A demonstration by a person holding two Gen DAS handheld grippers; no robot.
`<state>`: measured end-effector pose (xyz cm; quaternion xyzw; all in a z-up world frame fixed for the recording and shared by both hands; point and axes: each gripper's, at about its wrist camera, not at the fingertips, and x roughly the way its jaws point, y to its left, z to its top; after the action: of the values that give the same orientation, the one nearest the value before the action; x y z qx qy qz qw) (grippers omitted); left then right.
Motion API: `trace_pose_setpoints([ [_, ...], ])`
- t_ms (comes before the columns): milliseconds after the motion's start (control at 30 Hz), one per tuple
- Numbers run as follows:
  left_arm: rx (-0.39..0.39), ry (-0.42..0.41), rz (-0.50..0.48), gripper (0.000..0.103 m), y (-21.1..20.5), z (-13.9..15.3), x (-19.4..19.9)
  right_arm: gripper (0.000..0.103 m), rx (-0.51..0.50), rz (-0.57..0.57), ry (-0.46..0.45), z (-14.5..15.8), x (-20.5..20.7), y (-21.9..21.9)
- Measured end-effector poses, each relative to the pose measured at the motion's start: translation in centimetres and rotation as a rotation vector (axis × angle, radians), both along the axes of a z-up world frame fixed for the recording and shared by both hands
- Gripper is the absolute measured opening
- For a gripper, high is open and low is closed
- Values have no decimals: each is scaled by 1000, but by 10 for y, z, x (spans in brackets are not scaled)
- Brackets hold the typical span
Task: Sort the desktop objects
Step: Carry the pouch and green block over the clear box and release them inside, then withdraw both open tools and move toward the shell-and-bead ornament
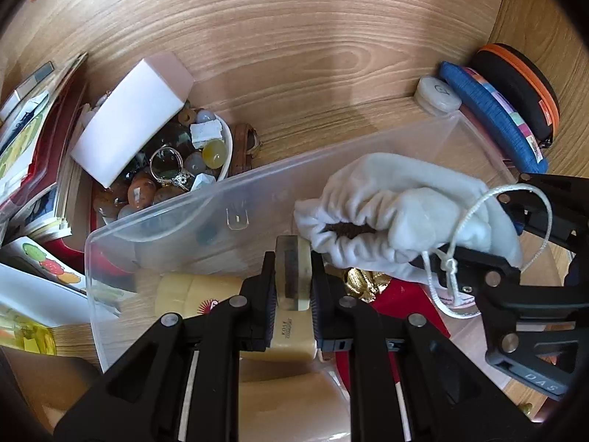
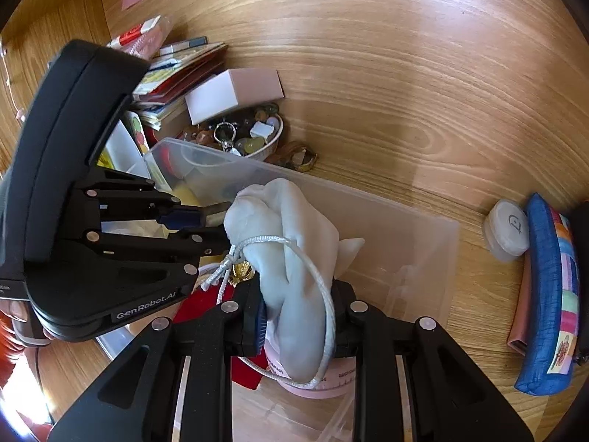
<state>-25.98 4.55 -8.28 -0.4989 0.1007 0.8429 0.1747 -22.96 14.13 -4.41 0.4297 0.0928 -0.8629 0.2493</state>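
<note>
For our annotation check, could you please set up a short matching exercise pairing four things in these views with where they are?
Things:
1. white drawstring pouch
2. cream block
3. ring
4. blue fabric case

Places:
a. in the bowl of stones
b. on the desk, right of the clear plastic bin
c. clamped in the right gripper
d. clamped in the left gripper

Pairs: 1-c, 2-d, 3-a, 4-b
</note>
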Motion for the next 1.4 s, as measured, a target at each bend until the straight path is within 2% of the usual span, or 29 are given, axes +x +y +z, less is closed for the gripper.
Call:
trace_pose_setpoints([
  [100, -7, -32, 2, 17, 3, -3, -5, 25, 31, -4, -22, -3, -2, -3],
  [167, -18, -37, 16, 21, 5, -5, -7, 31, 40, -8, -31, -3, -1, -3],
  [233, -25, -36, 22, 31, 5, -5, -7, 36, 36, -11, -40, -2, 1, -3],
  [333, -71, 5, 46, 55, 5, 0, -4, 58, 53, -23, -23, 5, 7, -3],
  [367, -84, 17, 50, 59, 5, 1, -3, 62, 72, -33, -4, 8, 11, -2],
  [400, -84, 23, 53, 66, 3, 2, -1, 63, 81, -36, 15, 12, 14, -1],
  [433, -83, 24, 56, 69, 3, 3, -1, 63, 84, -34, 26, 14, 17, 0],
  [500, -87, 31, 61, 69, 2, 5, 2, 65, 97, -40, 43, 20, 22, 2],
  [567, -86, 38, 64, 71, 1, 9, 5, 75, 114, -50, 71, 27, 29, 3],
  [733, -102, 93, 64, 85, -1, 24, 21, 77, 145, -60, 124, 41, 45, 5],
  [867, -104, 127, 67, 90, -5, 36, 35, 83, 163, -73, 155, 51, 58, 8],
  [1400, -79, 249, 89, 95, -30, 77, 121, 83, 82, -124, 221, 80, 130, 31],
])
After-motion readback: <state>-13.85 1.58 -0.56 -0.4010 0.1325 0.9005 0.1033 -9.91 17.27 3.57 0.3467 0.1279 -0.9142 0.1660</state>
